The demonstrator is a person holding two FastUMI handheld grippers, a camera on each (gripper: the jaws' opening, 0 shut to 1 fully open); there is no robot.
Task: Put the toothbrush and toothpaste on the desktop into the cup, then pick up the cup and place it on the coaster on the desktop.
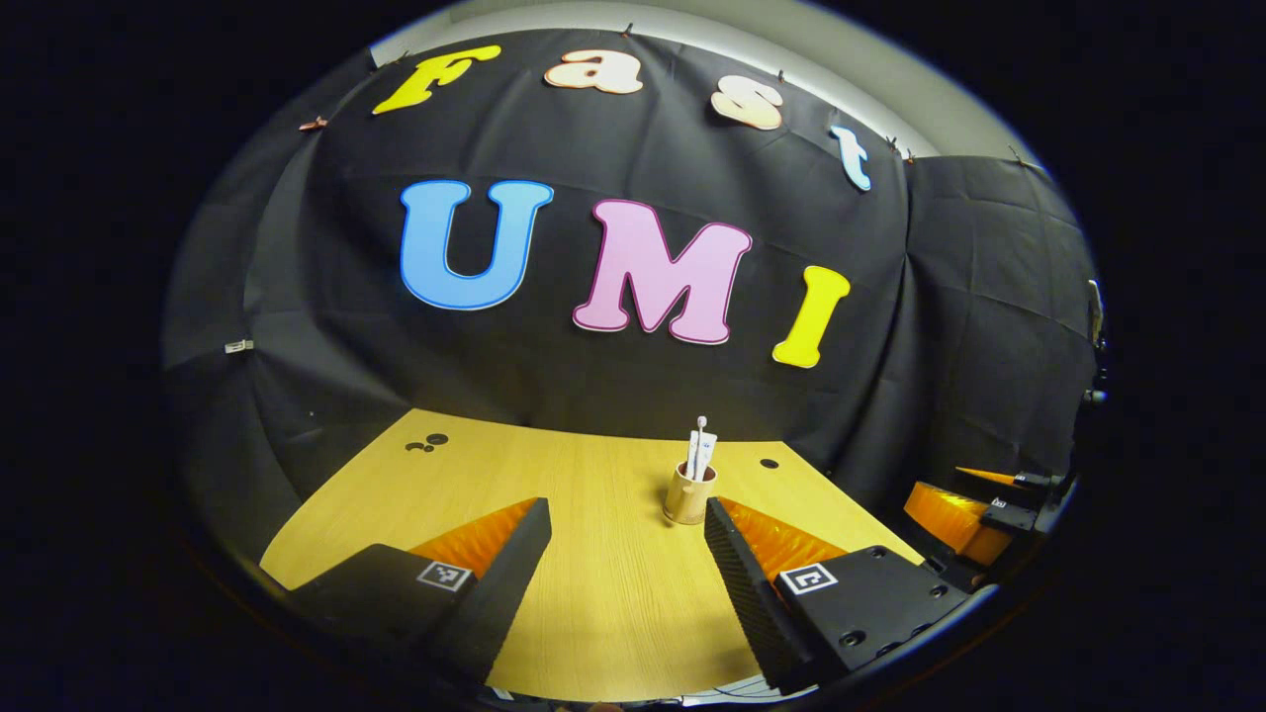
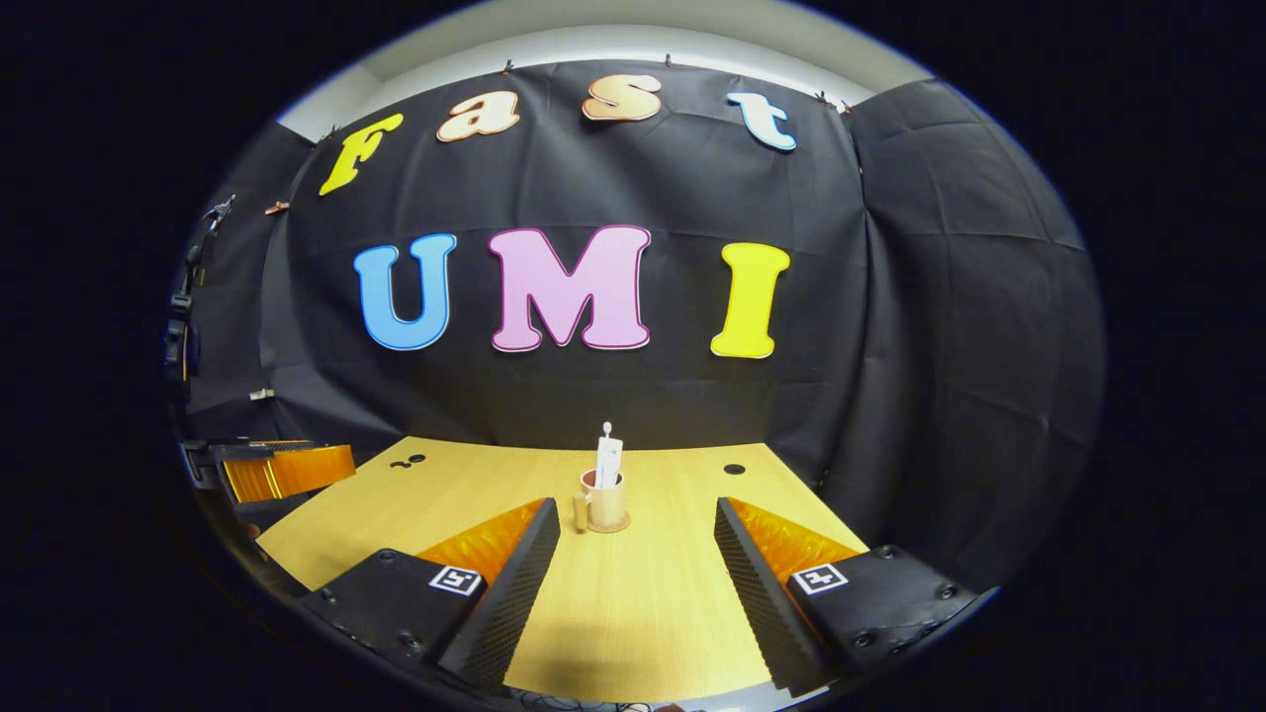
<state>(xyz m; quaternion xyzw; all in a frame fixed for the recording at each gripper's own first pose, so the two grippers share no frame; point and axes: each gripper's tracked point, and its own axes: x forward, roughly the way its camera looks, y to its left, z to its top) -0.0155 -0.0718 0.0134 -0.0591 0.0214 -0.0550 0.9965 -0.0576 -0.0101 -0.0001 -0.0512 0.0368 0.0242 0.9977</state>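
The cup (image 2: 604, 502) stands upright on its coaster (image 2: 605, 526) mid-frame on the desk (image 2: 633, 603), toothbrush (image 2: 606, 432) and toothpaste (image 2: 607, 461) poking out the top. Both claws, left (image 1: 627, 564) and right (image 2: 637, 569), hang wide and empty at the lower frame. Bare wood lies all round the cup, well short of the desk's edges.

Light wooden desktop (image 2: 633, 603), round coaster (image 2: 605, 527) near its middle, cup (image 2: 605, 502) standing on the coaster
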